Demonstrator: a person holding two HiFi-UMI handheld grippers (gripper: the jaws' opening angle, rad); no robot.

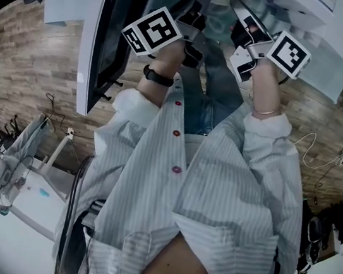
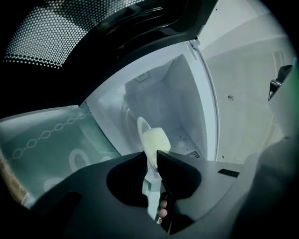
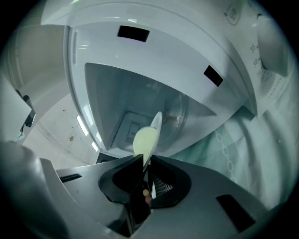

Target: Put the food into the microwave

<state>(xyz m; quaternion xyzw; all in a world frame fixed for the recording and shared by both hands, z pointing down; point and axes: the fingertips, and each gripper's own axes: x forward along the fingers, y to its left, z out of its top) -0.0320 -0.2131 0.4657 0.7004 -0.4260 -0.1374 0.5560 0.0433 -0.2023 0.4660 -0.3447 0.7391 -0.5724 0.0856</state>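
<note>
Wood-plank flooring (image 1: 34,74) spreads below. The left gripper (image 2: 150,158) has its jaws nearly closed, pinching one rim of a round white plate (image 2: 141,127). The right gripper (image 3: 145,161) pinches the opposite rim the same way. A pale yellow lump of food (image 2: 158,140) sits on the plate just beyond the jaws, with the open white microwave (image 2: 187,88) behind it. Both forearms reach forward side by side.

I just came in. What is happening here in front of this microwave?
A person holds a plate of pale food by its rim, the left gripper clamped on one side and the right gripper on the opposite side. The plate is at the opening of the microwave, whose door is swung aside. It is not yet set down inside.
</note>
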